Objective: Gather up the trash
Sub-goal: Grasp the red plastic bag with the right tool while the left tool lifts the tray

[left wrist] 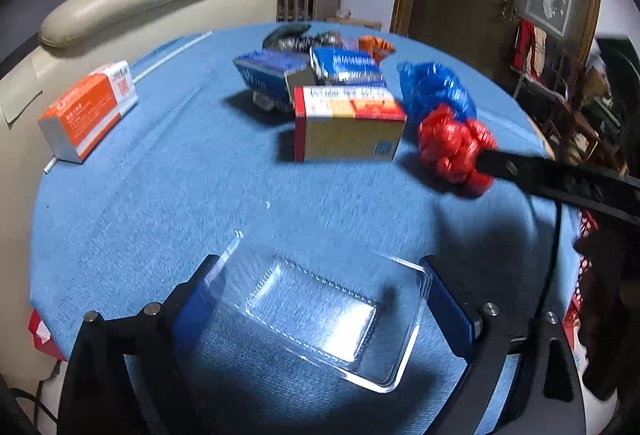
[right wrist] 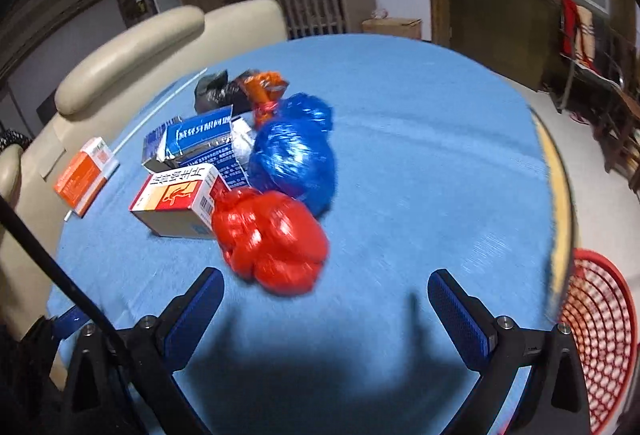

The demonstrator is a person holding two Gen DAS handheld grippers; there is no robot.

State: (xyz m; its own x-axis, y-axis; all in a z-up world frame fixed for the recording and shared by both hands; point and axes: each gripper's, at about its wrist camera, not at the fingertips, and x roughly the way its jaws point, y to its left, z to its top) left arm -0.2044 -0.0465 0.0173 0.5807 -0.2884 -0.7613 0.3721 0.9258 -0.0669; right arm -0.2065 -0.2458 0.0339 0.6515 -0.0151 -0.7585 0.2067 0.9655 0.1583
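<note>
A clear plastic tray [left wrist: 320, 311] lies on the blue tablecloth [left wrist: 160, 215] between the fingers of my left gripper [left wrist: 322, 295]. Its rim comes close to both blue pads, and the tray looks unsqueezed. My right gripper [right wrist: 328, 309] stands open just short of a knotted red plastic bag [right wrist: 272, 239], with nothing between its pads. In the left wrist view one of its black fingers [left wrist: 540, 177] reaches the red bag [left wrist: 452, 147] from the right. Behind the red bag sit a blue plastic bag [right wrist: 294, 159] and a red-and-yellow carton [right wrist: 176, 201].
Further back lie torn blue cartons [right wrist: 192, 143], an orange wrapper [right wrist: 266, 87] and a black bag [right wrist: 214, 91]. An orange-and-white box [left wrist: 90, 109] sits at the table's left edge beside a cream sofa [left wrist: 132, 3]. A red mesh basket [right wrist: 600, 335] stands below the table's right rim.
</note>
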